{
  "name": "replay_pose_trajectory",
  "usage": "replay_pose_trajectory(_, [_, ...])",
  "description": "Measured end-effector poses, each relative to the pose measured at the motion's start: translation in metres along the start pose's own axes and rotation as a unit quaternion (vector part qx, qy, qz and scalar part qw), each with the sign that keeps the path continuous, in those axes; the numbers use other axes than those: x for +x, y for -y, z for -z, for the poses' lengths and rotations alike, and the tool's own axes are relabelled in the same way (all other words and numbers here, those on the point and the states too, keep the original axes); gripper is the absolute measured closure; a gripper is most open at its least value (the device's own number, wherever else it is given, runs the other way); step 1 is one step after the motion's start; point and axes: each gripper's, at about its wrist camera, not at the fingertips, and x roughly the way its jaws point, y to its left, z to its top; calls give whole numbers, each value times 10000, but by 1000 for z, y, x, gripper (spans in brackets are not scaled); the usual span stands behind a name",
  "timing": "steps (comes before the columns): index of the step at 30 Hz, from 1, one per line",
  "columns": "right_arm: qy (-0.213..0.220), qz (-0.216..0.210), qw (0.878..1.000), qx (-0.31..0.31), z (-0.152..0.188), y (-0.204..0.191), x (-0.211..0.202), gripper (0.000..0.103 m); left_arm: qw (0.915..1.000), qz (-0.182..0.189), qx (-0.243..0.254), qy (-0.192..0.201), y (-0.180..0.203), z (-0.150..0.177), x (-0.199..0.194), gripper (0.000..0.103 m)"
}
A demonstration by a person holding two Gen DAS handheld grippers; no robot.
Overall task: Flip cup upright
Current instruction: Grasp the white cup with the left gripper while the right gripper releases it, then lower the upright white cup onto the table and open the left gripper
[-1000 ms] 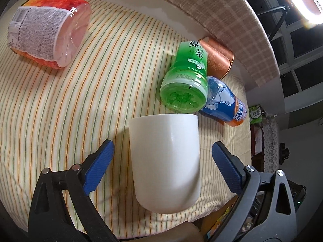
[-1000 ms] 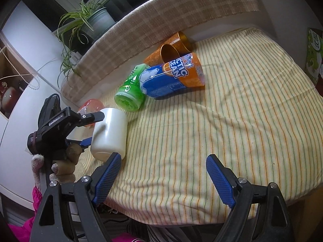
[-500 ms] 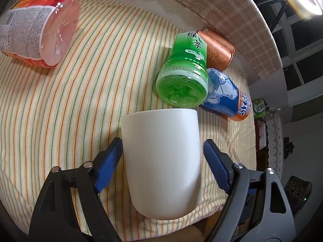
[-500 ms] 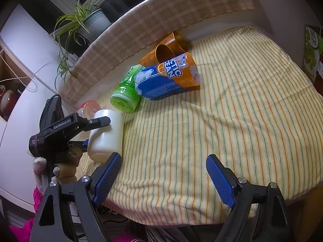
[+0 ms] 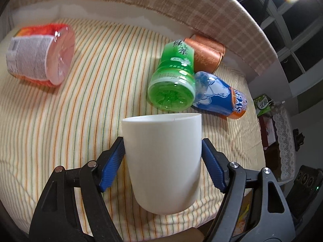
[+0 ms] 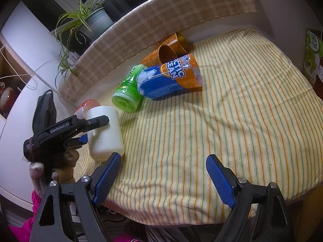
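A plain white cup (image 5: 163, 161) lies on its side on the striped cloth, its mouth away from the left wrist camera. My left gripper (image 5: 162, 161) is shut on it, blue pads pressed against both sides. In the right wrist view the white cup (image 6: 106, 133) shows at the left edge of the table, with the left gripper (image 6: 88, 131) clamped on it. My right gripper (image 6: 161, 179) is open and empty above the near edge of the cloth, well to the right of the cup.
A green bottle (image 5: 173, 80), a blue and orange bottle (image 5: 220, 98) and copper-coloured cups (image 5: 206, 54) lie clustered behind the white cup. A red-labelled jar (image 5: 40, 58) lies at the far left. A plaid cushion (image 6: 161, 24) and a potted plant (image 6: 86, 18) line the back.
My left gripper has moved forward around the white cup and closed until its pads press the cup's sides. The right gripper has barely moved.
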Motion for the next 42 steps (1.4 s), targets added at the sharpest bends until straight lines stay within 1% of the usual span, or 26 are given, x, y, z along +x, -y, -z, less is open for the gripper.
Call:
replay_pose_trajectory(5, [53, 43, 10000, -20, 0, -2, -1, 15, 9992, -152, 258, 254, 9, 3, -9, 26])
replay_pose_trajectory(9, [173, 249, 9994, -188, 1, -8, -5, 15, 9975, -285, 465, 455, 15, 6, -15, 26])
replay_pose_trajectory(16, [312, 389, 9983, -305, 0, -13, -10, 15, 9927, -523, 769, 770, 24, 10, -20, 26])
replay_pose_trajectory(25, [296, 427, 9983, -258, 1, -10, -10, 15, 9840, -878, 1110, 1079, 33, 12, -19, 26])
replay_pose_trajectory(33, [321, 468, 9980, -265, 1, -11, -11, 15, 9783, -1011, 1412, 1133, 44, 17, -11, 26])
replay_pose_trajectory(39, [339, 490, 9978, -274, 1, -12, -12, 15, 9764, -1005, 1554, 1111, 49, 21, -7, 26])
replay_pose_trajectory(42, [336, 489, 9979, -274, 1, -12, -12, 15, 9767, -927, 1591, 1103, 49, 21, -7, 26])
